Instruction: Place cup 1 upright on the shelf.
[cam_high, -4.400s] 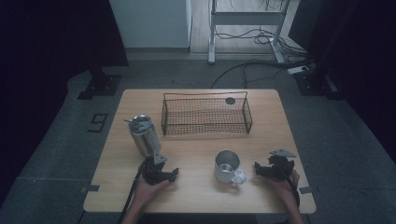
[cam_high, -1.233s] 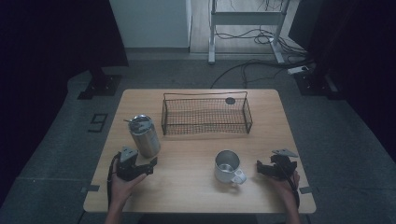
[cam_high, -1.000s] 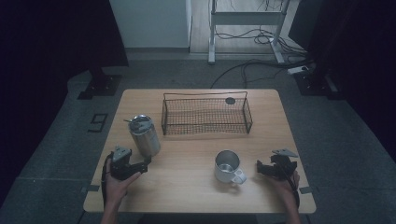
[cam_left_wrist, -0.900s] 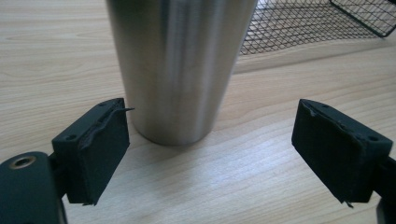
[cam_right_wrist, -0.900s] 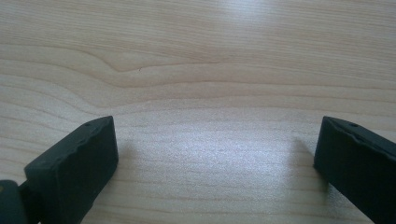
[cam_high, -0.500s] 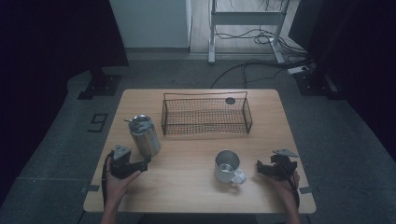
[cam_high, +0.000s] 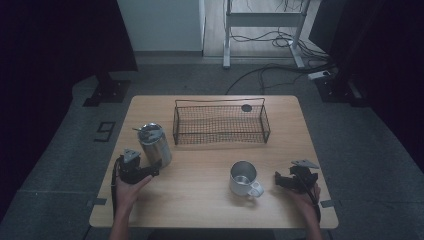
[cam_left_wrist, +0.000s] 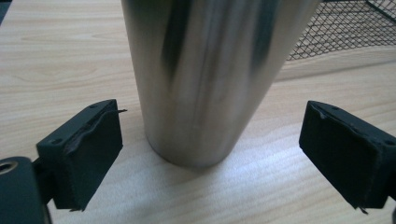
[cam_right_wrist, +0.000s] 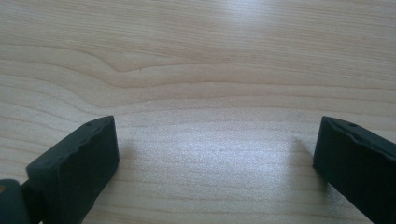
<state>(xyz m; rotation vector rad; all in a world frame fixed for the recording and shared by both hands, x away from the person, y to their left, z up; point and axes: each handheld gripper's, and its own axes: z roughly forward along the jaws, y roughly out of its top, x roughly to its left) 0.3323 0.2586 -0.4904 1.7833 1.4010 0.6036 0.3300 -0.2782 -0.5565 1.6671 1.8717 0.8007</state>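
A tall steel tumbler (cam_high: 154, 144) stands upright on the left of the wooden table (cam_high: 210, 205). My left gripper (cam_high: 150, 169) sits just in front of it, open. In the left gripper view the tumbler (cam_left_wrist: 205, 79) rises between the two wide-apart jaws, touching neither. A steel mug (cam_high: 244, 178) with its handle toward the front right stands at centre right. My right gripper (cam_high: 278, 181) rests open on the table to the mug's right, pointing at it. The right gripper view has bare wood (cam_right_wrist: 210, 93) between its jaws.
A black wire basket (cam_high: 221, 121) stands at the back middle of the table, with a small dark round thing (cam_high: 246, 107) at its far right corner. The basket's mesh (cam_left_wrist: 345, 28) also appears at the upper right of the left gripper view.
My left gripper moved left from the table's front middle to the tumbler and now stands with its jaws either side of the tumbler's base. The right gripper stayed put.
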